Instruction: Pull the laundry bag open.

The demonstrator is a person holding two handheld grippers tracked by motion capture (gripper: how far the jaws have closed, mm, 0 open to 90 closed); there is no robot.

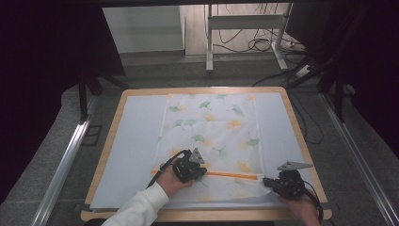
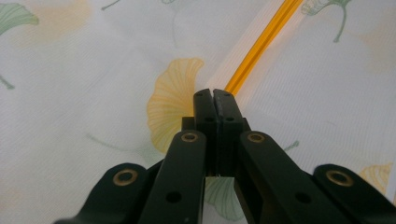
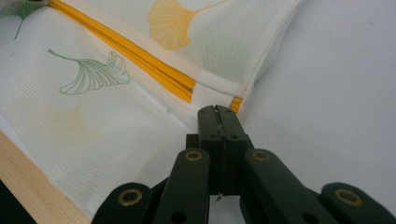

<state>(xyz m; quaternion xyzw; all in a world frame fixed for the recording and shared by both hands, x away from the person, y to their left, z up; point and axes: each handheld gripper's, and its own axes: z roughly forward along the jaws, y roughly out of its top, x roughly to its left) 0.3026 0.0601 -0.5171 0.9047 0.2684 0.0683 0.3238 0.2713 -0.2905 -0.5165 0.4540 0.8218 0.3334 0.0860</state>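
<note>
So on the left side you've got the left gripper (image 1: 199, 172), jaws pressed fully together with nothing I can see between them, sitting over the mesh laundry bag (image 1: 211, 127) with the ginkgo leaf print. In the left gripper view the tips sit right at the near end of the orange zipper (image 2: 261, 44), which runs up and away to the right from the jaws, and there's a yellow ginkgo leaf (image 2: 173, 105) just left of the tips. Can't really tell if the tips are touching the fabric or just hovering over it. The bag itself is spread flat on a pale sheet (image 1: 136, 141) covering the wooden table (image 1: 296, 122), stretching away from both tools toward the far edge. Over on the right, the right gripper (image 1: 268, 182) is also closed up tight, right at the bag's near right corner. In the right gripper view the zipper's end tab (image 3: 236, 103) is just ahead of the tips, bag fabric off to their left, bare sheet to their right.
</note>
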